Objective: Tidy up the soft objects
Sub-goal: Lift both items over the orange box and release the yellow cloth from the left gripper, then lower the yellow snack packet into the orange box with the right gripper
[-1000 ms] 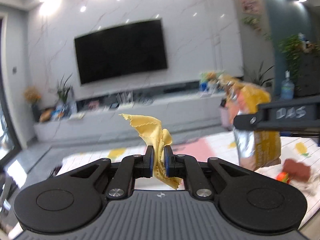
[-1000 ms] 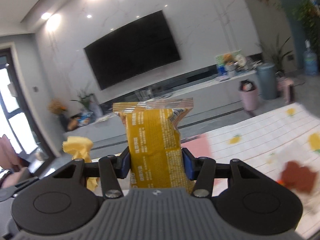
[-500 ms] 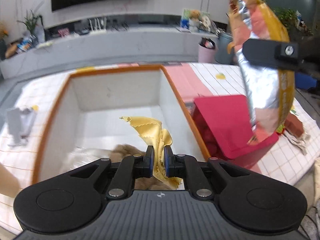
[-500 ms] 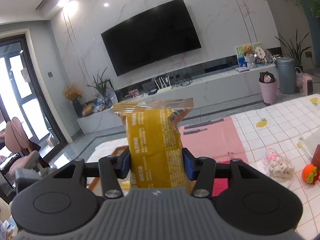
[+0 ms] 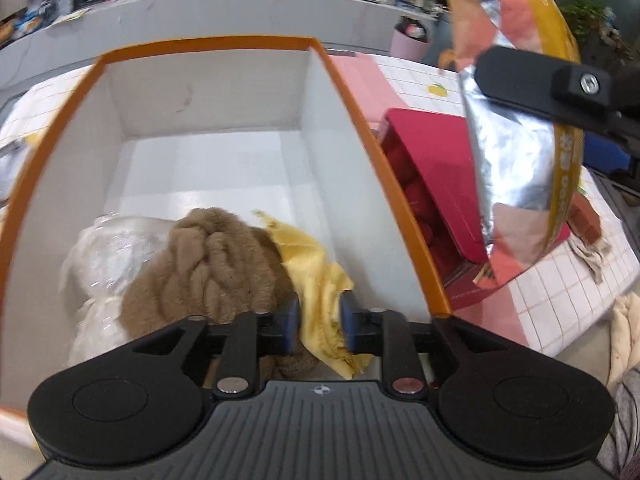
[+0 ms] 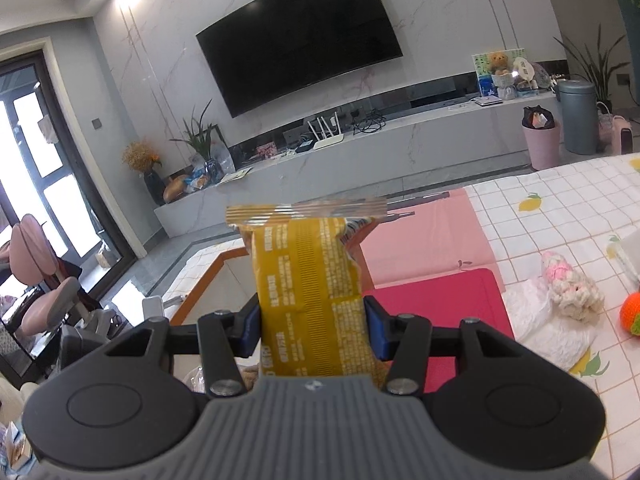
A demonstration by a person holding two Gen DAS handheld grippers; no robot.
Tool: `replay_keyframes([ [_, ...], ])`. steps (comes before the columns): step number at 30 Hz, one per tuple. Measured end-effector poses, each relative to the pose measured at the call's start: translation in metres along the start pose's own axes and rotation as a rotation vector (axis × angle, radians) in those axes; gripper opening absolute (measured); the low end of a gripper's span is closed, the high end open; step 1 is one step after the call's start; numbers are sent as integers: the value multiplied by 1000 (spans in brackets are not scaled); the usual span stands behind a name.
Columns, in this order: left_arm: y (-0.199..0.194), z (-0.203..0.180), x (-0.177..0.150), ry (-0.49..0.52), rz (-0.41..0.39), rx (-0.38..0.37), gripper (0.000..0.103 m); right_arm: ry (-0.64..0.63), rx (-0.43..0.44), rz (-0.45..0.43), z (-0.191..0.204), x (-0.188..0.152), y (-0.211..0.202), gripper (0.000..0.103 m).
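Left hand-held gripper (image 5: 319, 326): over the near end of the box, pointing steeply down into it; jaws opening, with the yellow cloth (image 5: 316, 284) between the blue pads, not visibly squeezed.

Yellow cloth: crumpled, pinked edge, draped down from between the pads onto the brown plush item and the box floor by the right wall.

Box (image 5: 392, 184): white inside, orange rim, on the counter; far half of its floor bare.

Brown plush item (image 5: 208, 264): fuzzy, bunched, in the near part of the box, touching the cloth on its right.

White plastic-wrapped bundle (image 5: 96, 256): in the near left of the box, partly under the plush item.

Right hand-held gripper (image 6: 311, 326): partly open, pads clamped on both sides of the snack bag (image 6: 312, 296), held upright above the counter.

Snack bag: yellow with printed text, crimped top seal, silver lining seen from the left wrist view; held right of the box, over the red container.

Red container (image 5: 436, 184): just beside the right wall of the box.

Counter (image 6: 560, 216): white grid cloth with lemon print, pink mat (image 6: 424, 236) at the far side.

Pink and white knitted toy (image 6: 570, 288) and orange knitted toy (image 6: 631, 314): on the counter, right of the red container.
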State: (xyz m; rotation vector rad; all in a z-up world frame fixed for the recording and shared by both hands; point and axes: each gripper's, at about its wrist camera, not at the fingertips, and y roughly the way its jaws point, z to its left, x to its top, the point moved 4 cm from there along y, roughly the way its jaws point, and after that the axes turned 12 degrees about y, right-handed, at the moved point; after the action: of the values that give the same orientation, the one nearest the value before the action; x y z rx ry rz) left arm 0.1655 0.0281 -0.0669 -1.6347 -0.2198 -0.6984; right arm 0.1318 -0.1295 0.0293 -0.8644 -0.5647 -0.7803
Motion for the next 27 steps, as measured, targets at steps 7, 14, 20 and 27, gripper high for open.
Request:
replay_keyframes([
  [7,-49,15,8,49,-126,183,90,-6,8,11,3,5,-4,51],
  [14,-80,24,8,142,-176,377,92,-18,34,40,29,19,8,51],
  [20,-72,34,5,151,-187,398,92,-66,-22,191,53,22,58,51],
  [27,-67,79,-2,-80,-181,255,92,-142,-97,319,77,25,111,52],
])
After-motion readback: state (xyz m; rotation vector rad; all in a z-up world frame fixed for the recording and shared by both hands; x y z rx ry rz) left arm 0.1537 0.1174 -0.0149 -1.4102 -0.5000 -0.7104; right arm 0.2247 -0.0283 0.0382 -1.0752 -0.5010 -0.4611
